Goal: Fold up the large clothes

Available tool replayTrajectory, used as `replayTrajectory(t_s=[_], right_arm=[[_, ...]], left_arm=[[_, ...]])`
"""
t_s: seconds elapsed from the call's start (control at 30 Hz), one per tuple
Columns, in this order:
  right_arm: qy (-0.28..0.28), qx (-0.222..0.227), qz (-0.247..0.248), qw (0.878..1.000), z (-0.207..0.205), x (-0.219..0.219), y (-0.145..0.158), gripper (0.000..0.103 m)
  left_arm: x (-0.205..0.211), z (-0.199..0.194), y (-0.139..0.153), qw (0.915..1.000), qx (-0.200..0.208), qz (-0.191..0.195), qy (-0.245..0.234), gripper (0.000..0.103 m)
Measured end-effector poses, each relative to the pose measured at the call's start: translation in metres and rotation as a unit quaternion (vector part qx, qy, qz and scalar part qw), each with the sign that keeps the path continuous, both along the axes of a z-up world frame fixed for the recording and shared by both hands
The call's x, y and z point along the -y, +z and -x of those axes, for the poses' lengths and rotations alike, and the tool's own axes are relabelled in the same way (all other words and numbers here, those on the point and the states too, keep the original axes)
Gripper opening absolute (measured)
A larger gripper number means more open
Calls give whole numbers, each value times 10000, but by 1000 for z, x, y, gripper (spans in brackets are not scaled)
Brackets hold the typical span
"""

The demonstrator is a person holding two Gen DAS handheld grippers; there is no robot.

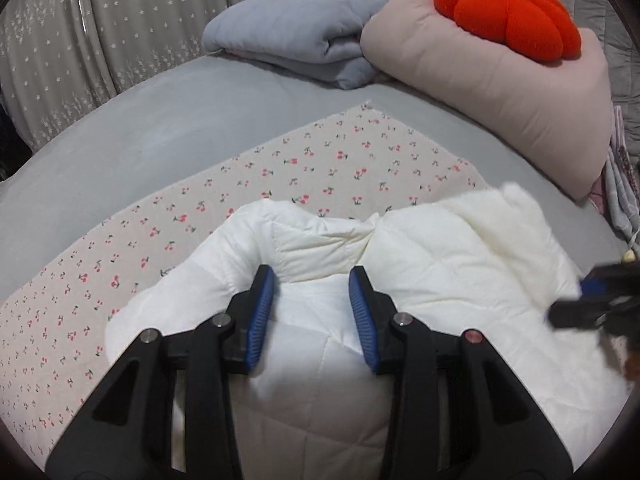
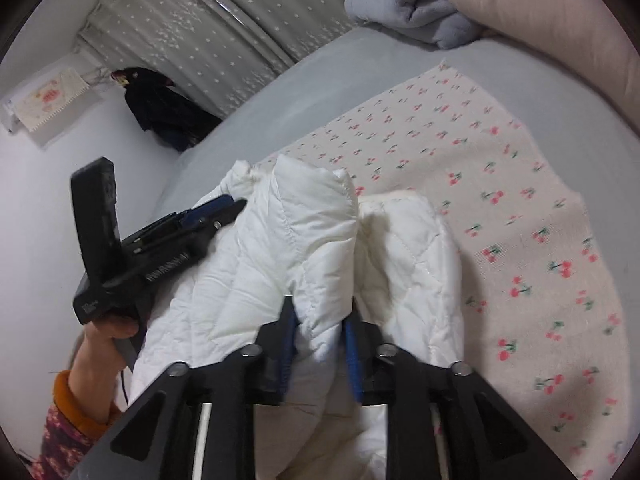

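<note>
A white quilted jacket [image 1: 460, 240] lies bunched on a cherry-print cloth [image 1: 320, 160] on the bed. My left gripper [image 1: 312, 276] has its blue pads on either side of a thick fold of the jacket just below the collar, and the fabric bulges between them. In the right wrist view the left gripper [image 2: 236, 204] clamps the jacket's left edge, with a hand [image 2: 108, 328] on its handle. My right gripper [image 2: 320, 308] pinches a raised ridge of the jacket [image 2: 288, 240] between its pads. It also shows blurred at the right edge of the left wrist view as the right gripper [image 1: 588, 292].
The grey bed sheet [image 1: 140, 140] surrounds the cherry-print cloth [image 2: 520, 200]. At the back lie a folded blue-grey blanket [image 1: 296, 36], a pink pillow [image 1: 500, 92] and an orange pumpkin cushion [image 1: 508, 12]. A star-print curtain [image 2: 224, 28] and dark clothing [image 2: 160, 112] stand beyond the bed's left side.
</note>
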State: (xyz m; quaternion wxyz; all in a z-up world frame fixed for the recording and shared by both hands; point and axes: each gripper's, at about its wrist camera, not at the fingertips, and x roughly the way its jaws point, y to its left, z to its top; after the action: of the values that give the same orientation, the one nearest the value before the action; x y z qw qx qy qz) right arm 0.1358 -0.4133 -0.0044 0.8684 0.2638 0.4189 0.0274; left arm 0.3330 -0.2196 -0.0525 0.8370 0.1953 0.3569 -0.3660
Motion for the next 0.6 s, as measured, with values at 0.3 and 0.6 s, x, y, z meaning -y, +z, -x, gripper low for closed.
replayTrajectory(t_s=[0.3,0.6], right_arm=[[324,190,1449,9887,-35,-57,55,39],[-382,-299,476,9977,-52,-7,-52,39]], left_arm=[[10,-2,-9,9997,3,-219,90,42],[-15,-40,-31,9940,-821,483,537,40]])
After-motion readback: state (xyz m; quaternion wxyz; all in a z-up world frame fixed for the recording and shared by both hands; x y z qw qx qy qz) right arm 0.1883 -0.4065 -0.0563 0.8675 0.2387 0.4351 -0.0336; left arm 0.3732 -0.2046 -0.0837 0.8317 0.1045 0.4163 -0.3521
